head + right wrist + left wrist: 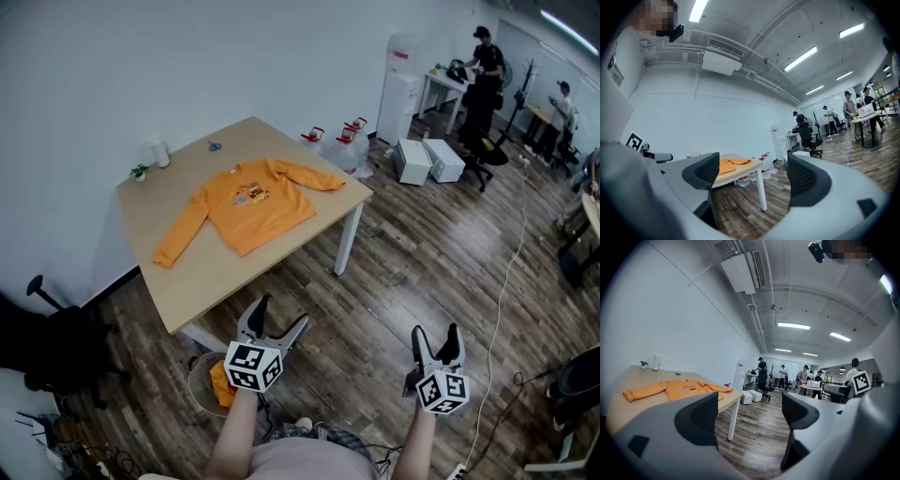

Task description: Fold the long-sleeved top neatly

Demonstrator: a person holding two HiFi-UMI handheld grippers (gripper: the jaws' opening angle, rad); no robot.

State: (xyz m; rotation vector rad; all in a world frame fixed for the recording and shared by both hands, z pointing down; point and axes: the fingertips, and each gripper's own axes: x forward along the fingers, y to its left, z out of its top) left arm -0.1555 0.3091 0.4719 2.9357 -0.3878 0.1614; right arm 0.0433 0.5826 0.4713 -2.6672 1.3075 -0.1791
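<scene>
An orange long-sleeved top (246, 202) lies flat and spread out, sleeves out to both sides, on a light wooden table (197, 272). In the left gripper view the top (677, 389) sits on the table at the left; in the right gripper view only a part of the top (731, 164) shows behind the left jaw. My left gripper (278, 318) is open with nothing between its jaws, held over the floor just short of the table's near edge. Further right over the floor, my right gripper (437, 337) is also open with nothing in it.
A white cup (160, 153) and a small plant (139, 172) stand at the table's far corner. A basket (208, 382) with orange cloth sits on the floor under my left gripper. Water jugs (343, 143), white boxes (427, 159), a cable (497, 309), chairs and people fill the room to the right.
</scene>
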